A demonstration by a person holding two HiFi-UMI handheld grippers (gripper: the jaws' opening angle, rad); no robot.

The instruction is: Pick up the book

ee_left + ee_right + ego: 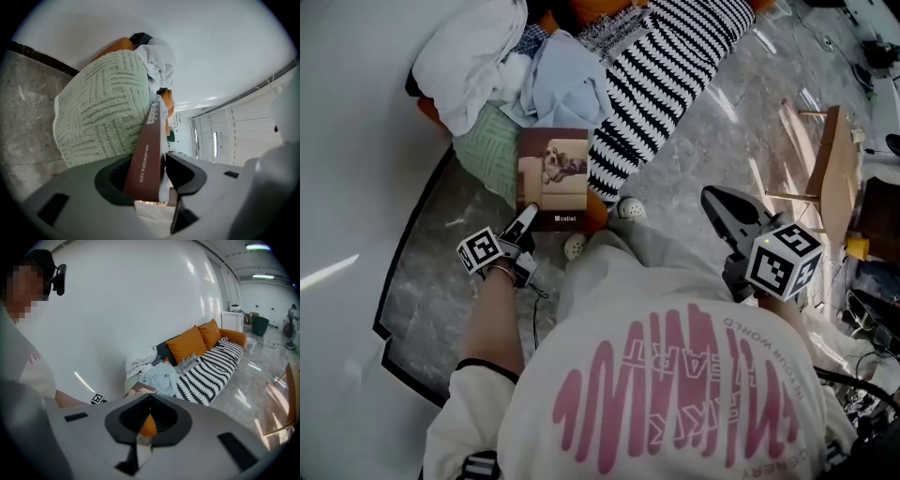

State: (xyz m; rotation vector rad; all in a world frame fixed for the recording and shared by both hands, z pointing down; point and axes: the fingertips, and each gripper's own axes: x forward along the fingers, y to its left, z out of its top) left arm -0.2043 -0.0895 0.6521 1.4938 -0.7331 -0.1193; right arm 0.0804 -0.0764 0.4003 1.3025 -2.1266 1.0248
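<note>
White wall, curved, meets grey marble floor. Sofa stands along the wall: black-and-white striped cover, orange cushions at the back. Wooden chair well apart on the floor, at the right of the head view.

Pile at the near end of the sofa: white cloth on top, pale blue cloth beside it, green knitted blanket below both.

Book rests at the front of the pile, touching the green knit on one side and the striped cover on the other. Brown cover faces up, with a photo of a dog on a sofa.

Left gripper is at the book's lower left corner. Its own view shows the brown spine edge-on between the jaws, which are part closed and clamp it.

Right gripper hangs above the floor, near the person's right side, away from the sofa. Jaws together, nothing held.
</note>
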